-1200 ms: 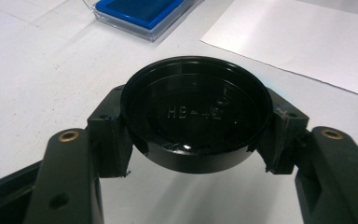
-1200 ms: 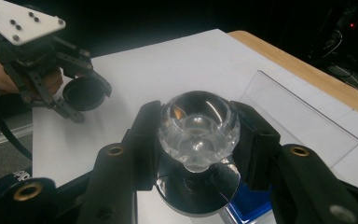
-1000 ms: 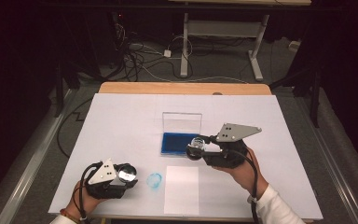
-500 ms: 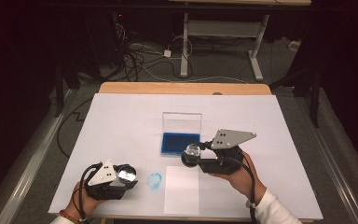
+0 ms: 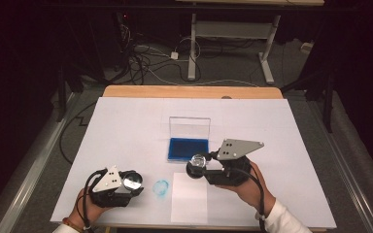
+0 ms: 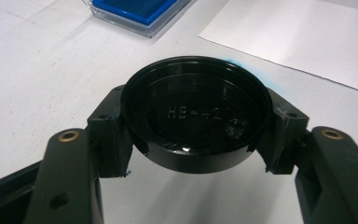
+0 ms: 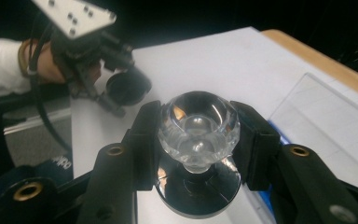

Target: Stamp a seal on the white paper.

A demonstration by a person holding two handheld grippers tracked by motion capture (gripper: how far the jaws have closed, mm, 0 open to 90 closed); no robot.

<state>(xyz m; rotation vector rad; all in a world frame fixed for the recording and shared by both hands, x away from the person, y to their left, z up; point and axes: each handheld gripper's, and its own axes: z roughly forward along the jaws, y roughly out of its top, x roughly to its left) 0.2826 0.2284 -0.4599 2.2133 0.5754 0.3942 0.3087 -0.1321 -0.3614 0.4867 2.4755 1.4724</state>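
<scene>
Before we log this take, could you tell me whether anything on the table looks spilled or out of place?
Yes: a faint blue ink smudge marks the white table cover, left of the paper sheet and away from the blue ink pad. It looks like a stray stamp print. Nothing else stands out.

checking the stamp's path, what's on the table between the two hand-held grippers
In the high view, a blue ink smudge and a white paper sheet lie between the left hand-held gripper and right hand-held gripper.

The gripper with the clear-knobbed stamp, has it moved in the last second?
Yes: the right gripper with the stamp drifted slightly down the picture, away from the blue ink pad.
</scene>
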